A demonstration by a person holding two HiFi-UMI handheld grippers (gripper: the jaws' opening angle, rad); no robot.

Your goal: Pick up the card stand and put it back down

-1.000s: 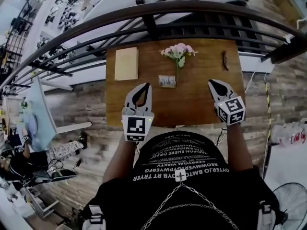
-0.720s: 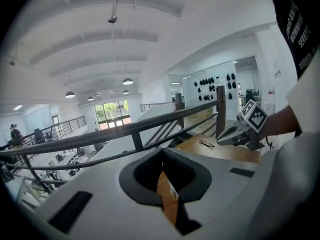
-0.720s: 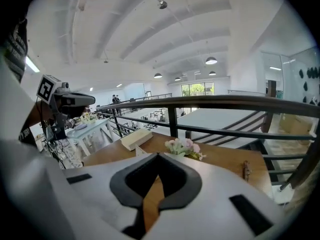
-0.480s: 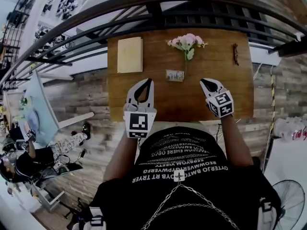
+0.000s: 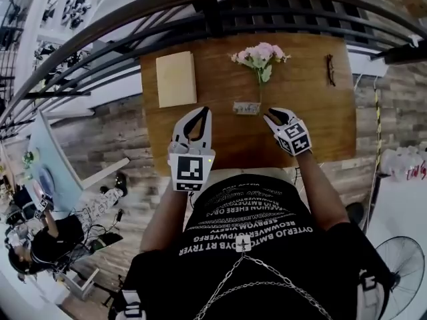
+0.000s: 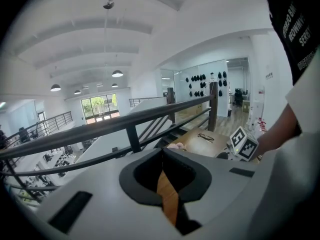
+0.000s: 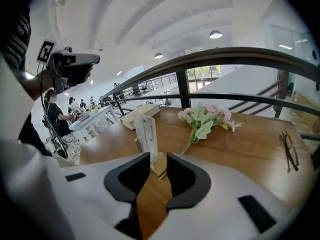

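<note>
Bright even indoor light, strong fisheye warp, dark corners

You hold two grippers: one left gripper (image 5: 197, 111) and one right gripper (image 5: 269, 117). On your one table (image 5: 313, 129) you can count one card stand (image 5: 246, 107), one bunch of pink flowers (image 5: 259, 55), one pale book (image 5: 176, 79) and one pair of glasses (image 5: 330, 69).

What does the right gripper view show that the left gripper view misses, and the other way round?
Only the right gripper view: the card stand upright, a book behind it, and people at desks below. The right tool has just been opening its jaws, with the stand's base at their tips. Only the left gripper view: that tool from outside, with its marker cube. Both: the wooden table, the railing, the glasses, and the flowers, just a pink sliver in the left view.
</note>
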